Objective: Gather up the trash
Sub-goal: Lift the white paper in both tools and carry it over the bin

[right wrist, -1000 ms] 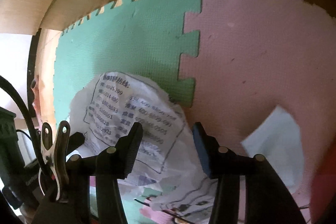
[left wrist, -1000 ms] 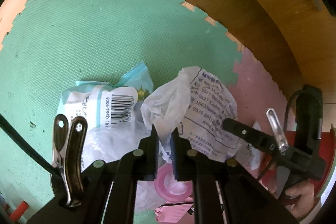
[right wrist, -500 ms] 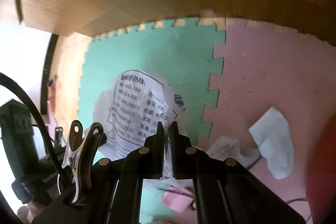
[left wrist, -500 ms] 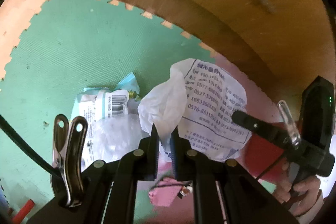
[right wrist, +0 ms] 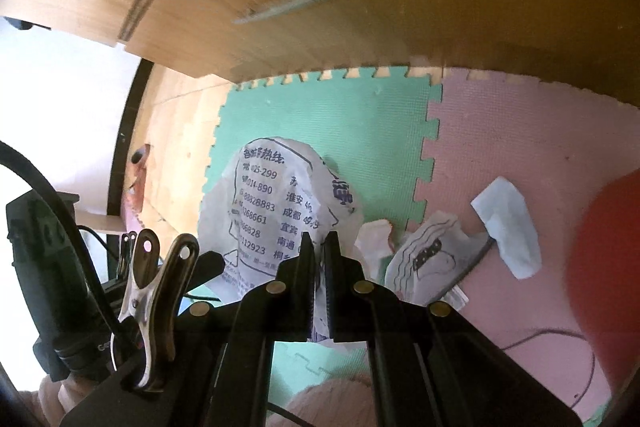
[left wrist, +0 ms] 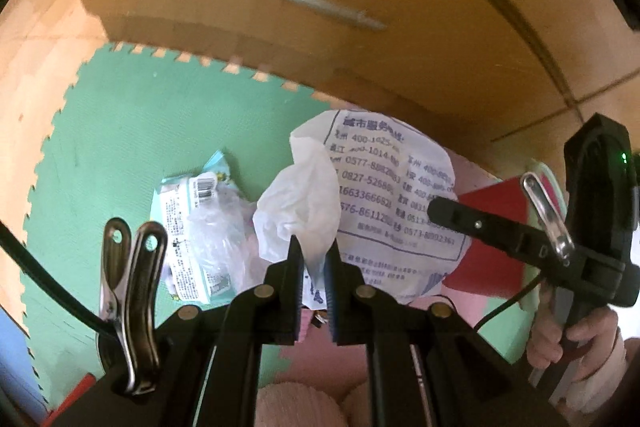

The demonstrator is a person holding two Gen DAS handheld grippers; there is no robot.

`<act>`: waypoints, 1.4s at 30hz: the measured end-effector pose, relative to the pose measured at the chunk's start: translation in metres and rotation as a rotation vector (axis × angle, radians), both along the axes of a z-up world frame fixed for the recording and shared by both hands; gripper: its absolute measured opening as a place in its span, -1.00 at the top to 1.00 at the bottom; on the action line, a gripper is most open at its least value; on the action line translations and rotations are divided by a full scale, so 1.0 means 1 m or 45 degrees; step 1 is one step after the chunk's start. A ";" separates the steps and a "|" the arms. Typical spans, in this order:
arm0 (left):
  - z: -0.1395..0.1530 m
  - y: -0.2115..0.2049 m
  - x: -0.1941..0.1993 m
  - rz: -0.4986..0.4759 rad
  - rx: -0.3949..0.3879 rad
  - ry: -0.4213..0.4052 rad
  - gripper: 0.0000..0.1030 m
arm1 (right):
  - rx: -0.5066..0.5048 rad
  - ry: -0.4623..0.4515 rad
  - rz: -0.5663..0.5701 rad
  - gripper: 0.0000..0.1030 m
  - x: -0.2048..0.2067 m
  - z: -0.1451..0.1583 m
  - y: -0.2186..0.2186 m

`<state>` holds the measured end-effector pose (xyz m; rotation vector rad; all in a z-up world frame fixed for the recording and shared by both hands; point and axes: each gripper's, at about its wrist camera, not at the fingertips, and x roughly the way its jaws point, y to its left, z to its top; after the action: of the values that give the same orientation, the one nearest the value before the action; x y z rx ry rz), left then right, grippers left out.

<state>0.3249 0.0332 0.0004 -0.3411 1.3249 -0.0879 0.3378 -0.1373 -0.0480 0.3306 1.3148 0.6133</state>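
White printed plastic bag (left wrist: 384, 195) held above green foam mat (left wrist: 120, 131), one edge pinched by left gripper (left wrist: 314, 255), other edge clamped in right gripper (right wrist: 319, 247) (jaws together), wet-wipe packet (left wrist: 188, 227) left on mat.

Both grippers are black: the left gripper (left wrist: 314, 253) and right gripper (right wrist: 319, 247) each have ribbed pads, brass-coloured rivets, a steel spring clip (left wrist: 134, 311) at eight o'clock and a black cable (right wrist: 48, 195) at nine.
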 end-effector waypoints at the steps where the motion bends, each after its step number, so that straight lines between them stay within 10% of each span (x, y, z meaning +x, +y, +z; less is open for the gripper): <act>1: 0.009 -0.003 -0.002 -0.011 -0.002 -0.018 0.81 | 0.005 -0.010 -0.003 0.88 -0.004 0.009 -0.005; 18: 0.115 -0.049 -0.013 -0.185 -0.001 -0.183 0.82 | 0.135 -0.148 -0.121 0.88 -0.043 0.112 -0.075; 42: 0.164 -0.158 -0.002 -0.496 -0.028 -0.265 0.81 | 0.231 -0.252 -0.410 0.88 -0.085 0.160 -0.187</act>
<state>0.3233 -0.1252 0.1640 -0.0850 1.1691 -0.4538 0.2531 -0.3240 0.1120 0.6023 0.9915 0.4790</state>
